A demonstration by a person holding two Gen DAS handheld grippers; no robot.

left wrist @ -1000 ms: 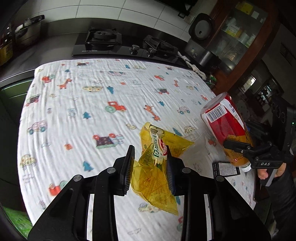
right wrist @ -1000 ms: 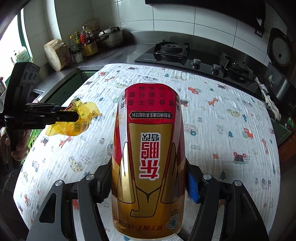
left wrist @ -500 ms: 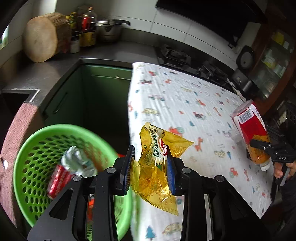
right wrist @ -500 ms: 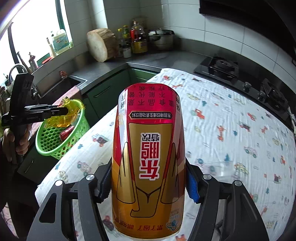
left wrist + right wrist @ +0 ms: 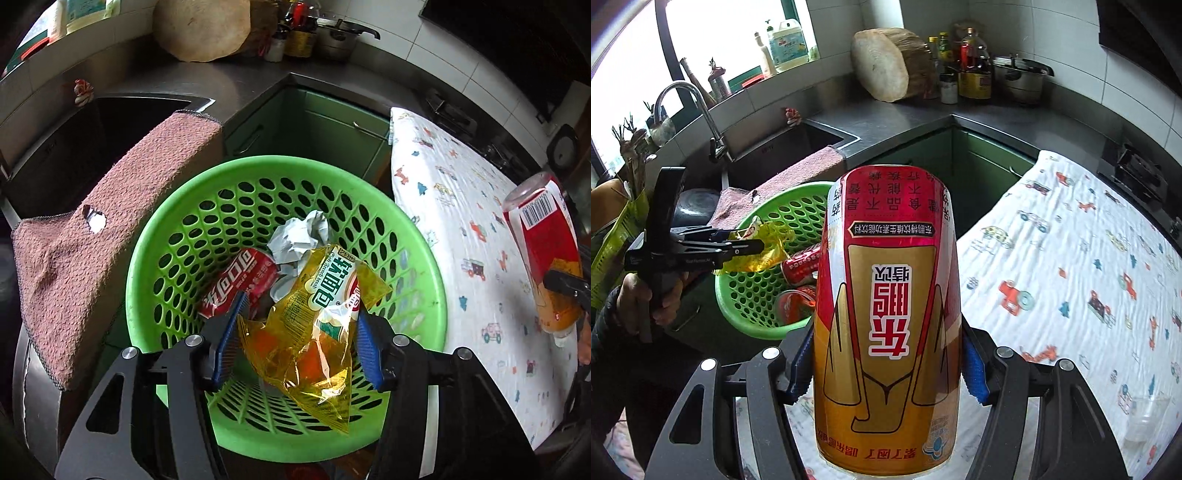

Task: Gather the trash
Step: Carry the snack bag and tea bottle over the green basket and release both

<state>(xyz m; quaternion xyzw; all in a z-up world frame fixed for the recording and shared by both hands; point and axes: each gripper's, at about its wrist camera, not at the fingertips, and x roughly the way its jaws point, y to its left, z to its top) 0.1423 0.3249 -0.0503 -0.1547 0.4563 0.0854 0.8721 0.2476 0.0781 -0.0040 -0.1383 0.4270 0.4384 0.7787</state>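
Over the green basket (image 5: 424, 258) our left gripper (image 5: 295, 343), jaws just parted, lets go the yellow wrapper (image 5: 317, 325) for dropping in, while our right gripper (image 5: 886, 373) clamps the bottle (image 5: 886, 314), next for disposal.

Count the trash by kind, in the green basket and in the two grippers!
Red cola cans: 2
Crumpled paper: 1
Yellow wrapper: 1
Red-and-gold bottle: 1
Total: 5
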